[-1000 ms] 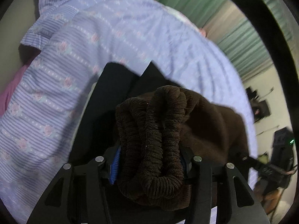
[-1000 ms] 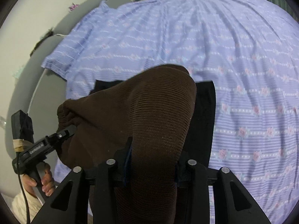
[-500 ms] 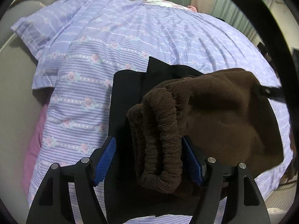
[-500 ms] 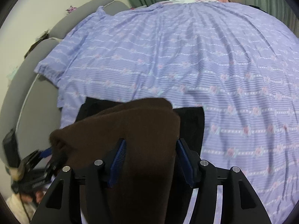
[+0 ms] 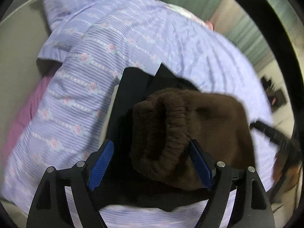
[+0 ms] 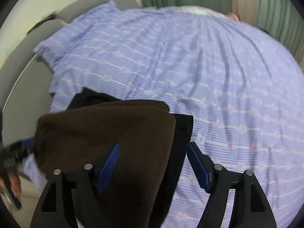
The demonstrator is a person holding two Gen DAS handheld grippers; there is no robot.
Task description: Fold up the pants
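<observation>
Both of our grippers have their jaws spread wide and grip nothing: the left gripper (image 5: 152,168) frames the bunched ribbed waistband of the dark brown knit pants (image 5: 190,133), with only the right blue pad (image 5: 199,168) brushing the cloth, and the right gripper (image 6: 153,168) straddles the folded edge of the same pants (image 6: 114,136). The pants lie as a compact, layered bundle on top of a flat black garment (image 5: 133,87), which rests on the lilac striped bedsheet with pink roses (image 6: 209,79). We judge the folding essentially finished and the bundle just set down near the bed's edge. What seems left is backing away and perhaps smoothing the top layer; motion blur hides finer detail.
</observation>
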